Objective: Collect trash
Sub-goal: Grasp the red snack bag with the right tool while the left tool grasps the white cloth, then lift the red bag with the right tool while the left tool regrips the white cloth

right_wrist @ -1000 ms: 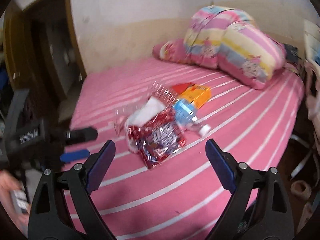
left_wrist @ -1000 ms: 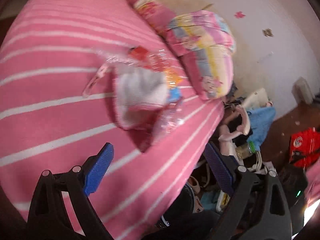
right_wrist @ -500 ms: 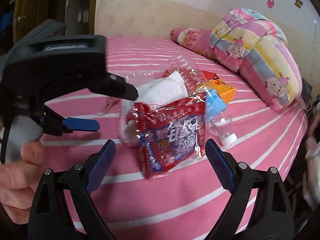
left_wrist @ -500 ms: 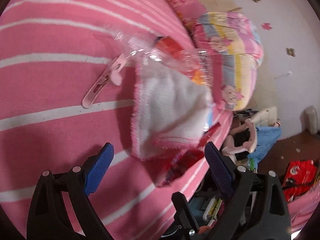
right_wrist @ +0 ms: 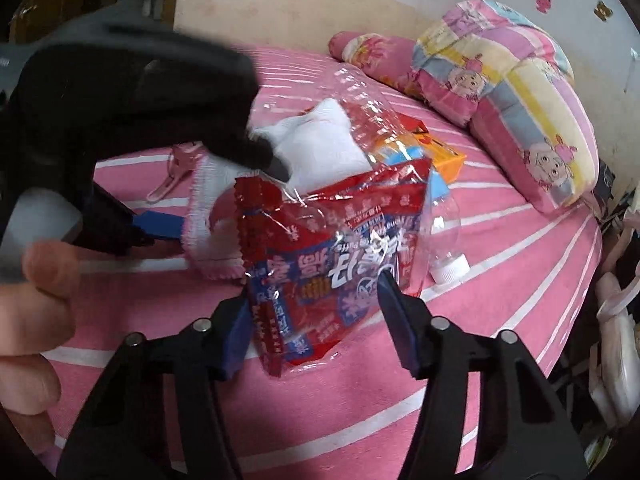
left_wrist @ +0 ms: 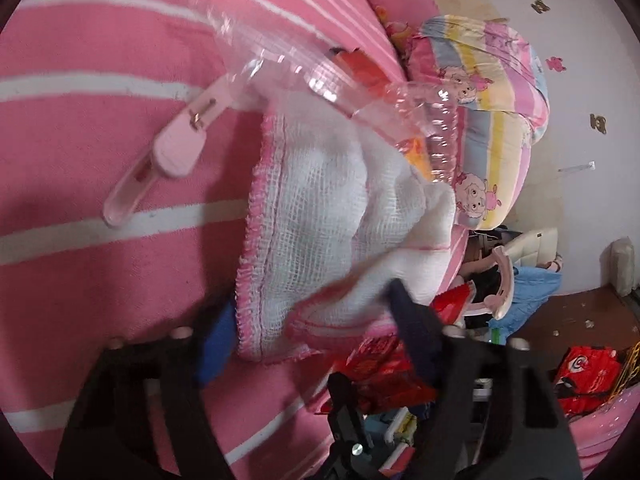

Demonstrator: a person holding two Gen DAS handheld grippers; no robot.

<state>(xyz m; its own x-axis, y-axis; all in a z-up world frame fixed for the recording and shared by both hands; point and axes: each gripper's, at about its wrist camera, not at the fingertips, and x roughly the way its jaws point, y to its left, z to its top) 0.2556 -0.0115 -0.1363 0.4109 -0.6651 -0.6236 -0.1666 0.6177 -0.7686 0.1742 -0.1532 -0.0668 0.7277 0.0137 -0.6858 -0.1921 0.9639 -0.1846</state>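
Trash on the bed (right_wrist: pixel 500 248): both claws, wide a second ago, are closing, left claw (left_wrist: pixel 312 324) around white cloth (left_wrist: pixel 320 220), right claw (right_wrist: pixel 312 320) around red wrapper (right_wrist: pixel 332 256) at six o'clock; pickup looks imminent.

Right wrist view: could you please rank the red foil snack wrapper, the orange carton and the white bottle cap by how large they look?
1. Red foil snack wrapper, largest, though nearest the camera.
2. Orange carton, partly hidden.
3. White bottle cap, smallest.
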